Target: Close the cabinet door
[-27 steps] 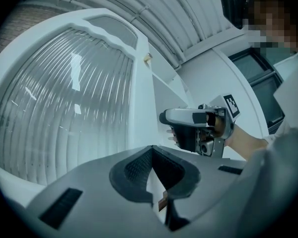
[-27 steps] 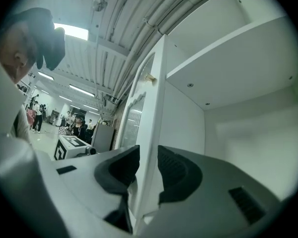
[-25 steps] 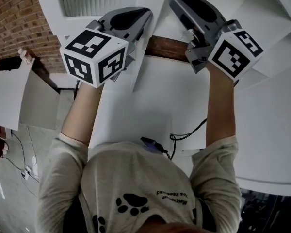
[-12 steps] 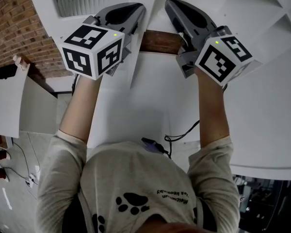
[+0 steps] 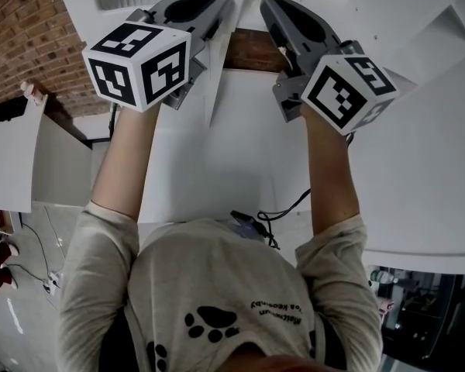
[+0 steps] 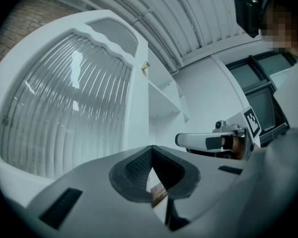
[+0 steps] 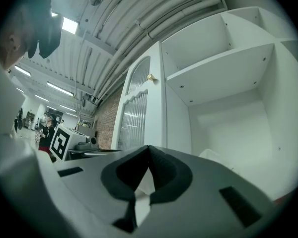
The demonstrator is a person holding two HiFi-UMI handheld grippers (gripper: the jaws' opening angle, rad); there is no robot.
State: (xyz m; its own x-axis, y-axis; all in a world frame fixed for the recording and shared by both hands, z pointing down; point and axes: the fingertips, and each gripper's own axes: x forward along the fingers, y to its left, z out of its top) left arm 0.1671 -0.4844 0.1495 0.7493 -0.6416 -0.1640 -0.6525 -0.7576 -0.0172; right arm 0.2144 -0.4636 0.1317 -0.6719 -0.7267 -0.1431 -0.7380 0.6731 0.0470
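- Cabinet door (image 6: 64,108) hanging wide open, not closed yet: ribbed glass panel, long side straight up and down.
- Free edge with the little knob (image 7: 150,77) pointing out toward the grippers, just left of the open white shelves (image 7: 223,58).
- Left gripper (image 6: 151,148): jaws pinched together, nothing in them, on the glass-face side of the door.
- Right gripper (image 7: 149,148): jaws together as well, empty, aimed at the shelves.
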